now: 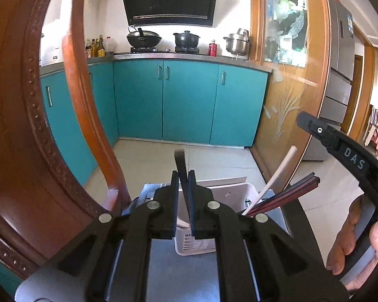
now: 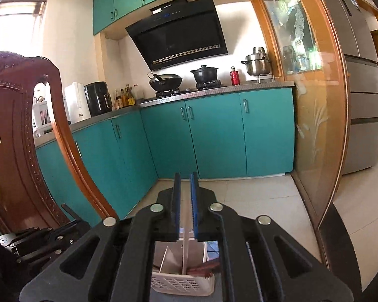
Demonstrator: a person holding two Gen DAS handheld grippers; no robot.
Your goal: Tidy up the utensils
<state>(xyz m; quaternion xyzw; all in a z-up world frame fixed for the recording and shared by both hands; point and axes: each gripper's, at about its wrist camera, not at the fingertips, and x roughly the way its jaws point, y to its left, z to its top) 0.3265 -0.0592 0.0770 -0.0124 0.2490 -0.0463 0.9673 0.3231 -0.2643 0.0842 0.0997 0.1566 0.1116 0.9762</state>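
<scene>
You've got a utensil in each hand over the white caddy (image 1: 204, 244), which sits on the grey surface (image 1: 168, 271) near its edge.

Your left hand-held gripper (image 1: 184, 176) is pinched nearly closed on a dark handle (image 1: 181, 166) that sticks up past the tips and leans a bit. The right hand-held gripper (image 2: 185, 178) has a thin pale utensil (image 2: 186, 249) running down between its blue pads (image 2: 177, 196); there's a visible gap there, so I can't tell how firmly it's gripped.

Risks, as I see it:
- that pale one could slide out early and tip over the rim instead of dropping in
- the chopsticks (image 1: 282, 196) and white spoon handle (image 1: 279, 173) already lean out of the caddy, so you could knock them
- pushing down off-centre might tip the light caddy, and the floor's right there
</scene>
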